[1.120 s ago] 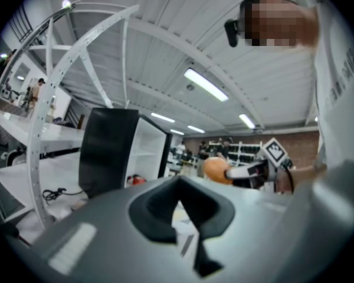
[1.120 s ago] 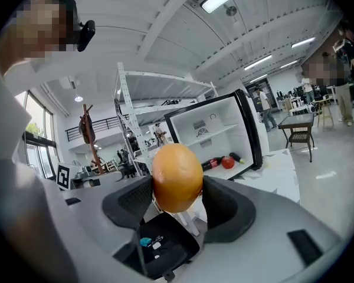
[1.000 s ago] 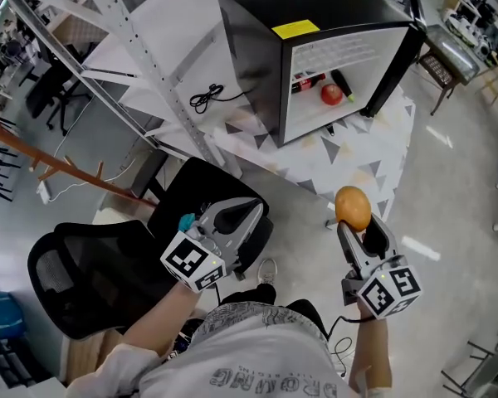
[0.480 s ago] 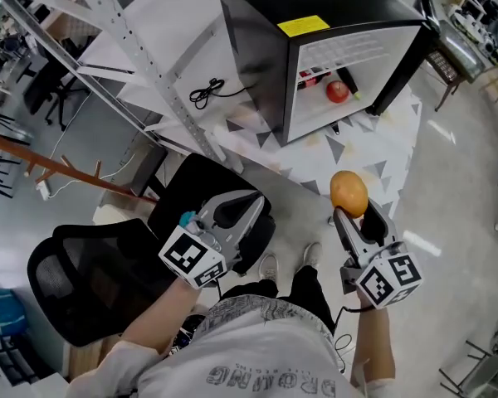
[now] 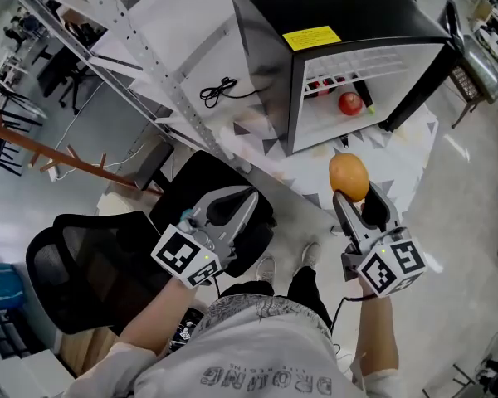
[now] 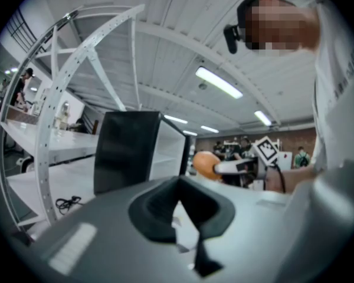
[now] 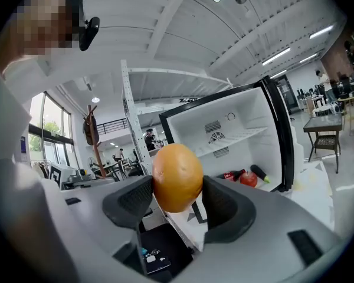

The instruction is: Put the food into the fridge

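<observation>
Orange [image 7: 177, 177] pinched in right gripper [image 7: 176, 200] — fridge [image 5: 349, 31] open ahead.
Round, shallow hold — may slip if jolted; left gripper [image 5: 232, 206] seemingly closed, empty.

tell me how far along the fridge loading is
Done: the fridge stands open, with a red fruit and a bottle already on its floor. In hand: the right hand-held gripper is shut on an orange, in the air short of the fridge. To do: carry the orange in and release it. The left hand-held gripper is shut and empty.
</observation>
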